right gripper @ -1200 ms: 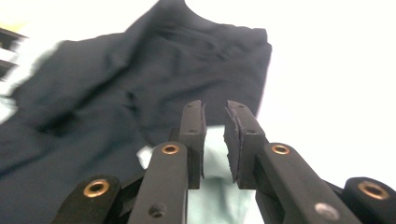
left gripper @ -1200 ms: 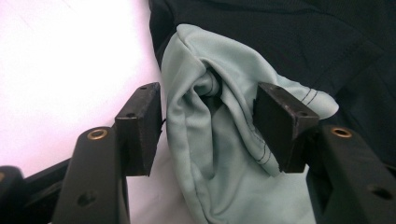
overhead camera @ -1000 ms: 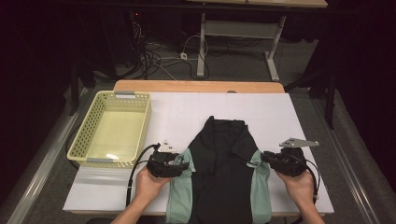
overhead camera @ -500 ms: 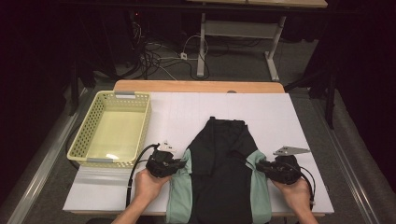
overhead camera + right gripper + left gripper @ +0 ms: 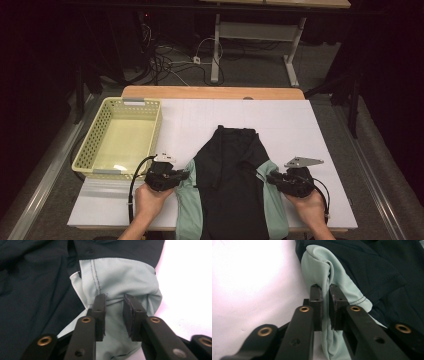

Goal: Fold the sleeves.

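Observation:
A dark garment with mint-green side panels lies flat on the white table, its lower end at the near edge. At its left edge, my left gripper is shut on a raised fold of the mint fabric, which is pinched between the jaws. My right gripper is at the garment's right edge. Its jaws stand apart on either side of the bunched mint panel, with a clear gap between them. A hand holds each gripper from the near side.
A pale yellow perforated basket stands on the table's left side, just beyond my left gripper. A wooden strip runs along the far edge. Bare white table lies right of the garment and behind it. Cables and a desk frame are on the floor beyond.
My right gripper has moved left and nearer, from beside the garment onto its right mint edge. My left gripper has stayed at the left mint edge.

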Available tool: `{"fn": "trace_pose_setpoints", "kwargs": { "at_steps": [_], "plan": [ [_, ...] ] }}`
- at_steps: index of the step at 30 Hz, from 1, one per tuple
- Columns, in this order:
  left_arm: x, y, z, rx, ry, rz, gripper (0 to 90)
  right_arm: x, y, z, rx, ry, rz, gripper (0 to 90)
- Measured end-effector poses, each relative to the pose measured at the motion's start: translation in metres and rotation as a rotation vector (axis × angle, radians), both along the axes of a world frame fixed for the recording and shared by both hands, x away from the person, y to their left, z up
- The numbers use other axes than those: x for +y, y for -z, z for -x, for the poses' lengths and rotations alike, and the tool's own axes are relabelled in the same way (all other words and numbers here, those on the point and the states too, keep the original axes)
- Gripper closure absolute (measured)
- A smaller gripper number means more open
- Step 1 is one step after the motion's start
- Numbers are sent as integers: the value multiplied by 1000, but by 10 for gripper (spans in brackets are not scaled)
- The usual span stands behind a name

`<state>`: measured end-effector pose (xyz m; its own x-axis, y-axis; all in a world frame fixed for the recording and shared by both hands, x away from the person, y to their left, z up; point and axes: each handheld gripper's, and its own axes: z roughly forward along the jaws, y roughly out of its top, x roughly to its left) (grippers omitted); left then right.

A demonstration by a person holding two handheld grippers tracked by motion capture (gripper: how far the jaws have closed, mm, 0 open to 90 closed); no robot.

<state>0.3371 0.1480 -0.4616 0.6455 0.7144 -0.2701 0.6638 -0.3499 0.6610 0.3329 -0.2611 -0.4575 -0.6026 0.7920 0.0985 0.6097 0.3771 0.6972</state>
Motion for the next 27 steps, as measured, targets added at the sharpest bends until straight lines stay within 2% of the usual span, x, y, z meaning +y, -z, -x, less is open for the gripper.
{"fn": "trace_pose_setpoints", "kwargs": {
  "at_steps": [4,9,15,27],
  "plan": [
    [0,0,2,-22,-16,0,613,-6,-2,0,-1,9,-23,683],
    [1,-5,9,-81,-30,30,502,-15,-7,2,-24,29,-50,655],
    [4,-12,16,-144,-37,52,465,-24,-12,3,-53,63,-81,638],
    [6,-13,14,-151,-45,57,443,-28,-13,2,-81,85,-103,618]
  ]
}}
